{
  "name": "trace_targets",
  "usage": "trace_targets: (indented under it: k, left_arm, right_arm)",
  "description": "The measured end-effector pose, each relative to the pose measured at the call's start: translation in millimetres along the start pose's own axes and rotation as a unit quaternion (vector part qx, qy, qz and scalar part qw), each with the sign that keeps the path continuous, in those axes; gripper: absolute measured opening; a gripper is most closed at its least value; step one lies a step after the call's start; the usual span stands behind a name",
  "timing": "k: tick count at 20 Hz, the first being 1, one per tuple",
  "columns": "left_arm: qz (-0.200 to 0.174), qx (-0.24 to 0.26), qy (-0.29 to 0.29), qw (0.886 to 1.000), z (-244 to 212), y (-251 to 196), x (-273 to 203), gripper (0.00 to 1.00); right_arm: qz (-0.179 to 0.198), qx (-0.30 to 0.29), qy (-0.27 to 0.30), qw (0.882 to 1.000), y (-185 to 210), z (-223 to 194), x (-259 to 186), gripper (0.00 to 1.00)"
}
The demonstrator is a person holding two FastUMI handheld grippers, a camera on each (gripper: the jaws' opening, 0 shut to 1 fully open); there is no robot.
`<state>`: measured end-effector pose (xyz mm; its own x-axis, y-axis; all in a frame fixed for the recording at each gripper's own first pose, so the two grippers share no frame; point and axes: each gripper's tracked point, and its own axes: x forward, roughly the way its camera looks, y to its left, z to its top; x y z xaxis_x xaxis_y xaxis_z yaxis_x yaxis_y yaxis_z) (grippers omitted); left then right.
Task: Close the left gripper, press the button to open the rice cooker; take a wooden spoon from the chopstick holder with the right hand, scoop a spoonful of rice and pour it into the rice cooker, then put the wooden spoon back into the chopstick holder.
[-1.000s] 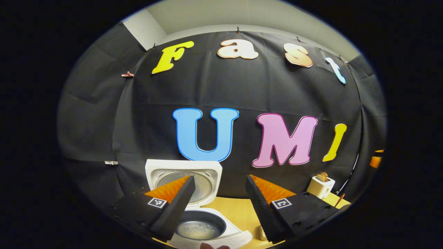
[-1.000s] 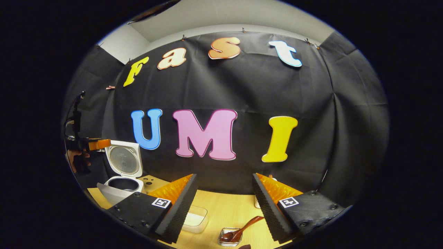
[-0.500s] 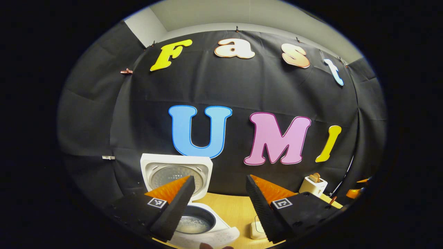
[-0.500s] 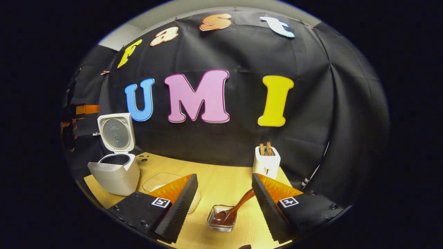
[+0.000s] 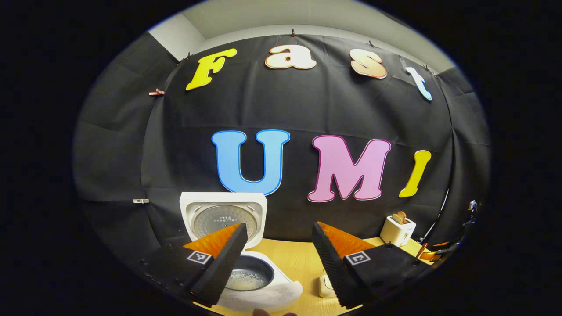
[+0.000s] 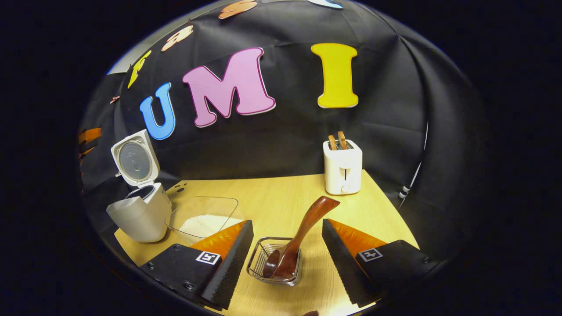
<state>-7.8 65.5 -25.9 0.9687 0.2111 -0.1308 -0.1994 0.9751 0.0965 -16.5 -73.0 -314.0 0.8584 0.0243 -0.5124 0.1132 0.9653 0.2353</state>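
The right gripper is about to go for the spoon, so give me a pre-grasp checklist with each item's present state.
1. Rice cooker lid open: ok, it stands raised over the pot.
2. Right gripper open for the grasp: ok, its fingers are spread.
3. Wooden spoon in the chopstick holder: ok, bowl down, handle leaning up and away.
4. Spoon between the fingers: ok in line, but nothing touches it.
5. Rice ready to scoop: ok, white rice lies in the clear container beside the cooker.
6. Left gripper out of the way: ok, open, hovering near the cooker.
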Motion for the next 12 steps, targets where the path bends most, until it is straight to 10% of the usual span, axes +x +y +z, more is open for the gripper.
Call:
trace_targets:
  k: [12]
  left_arm:
    - [0.032,0.027,0.035,0.999,-15.6,1.1,-16.6,0.95]
  right_arm:
    - [0.002,0.091,0.059,0.994,-8.6,-40.4,83.9,0.85]
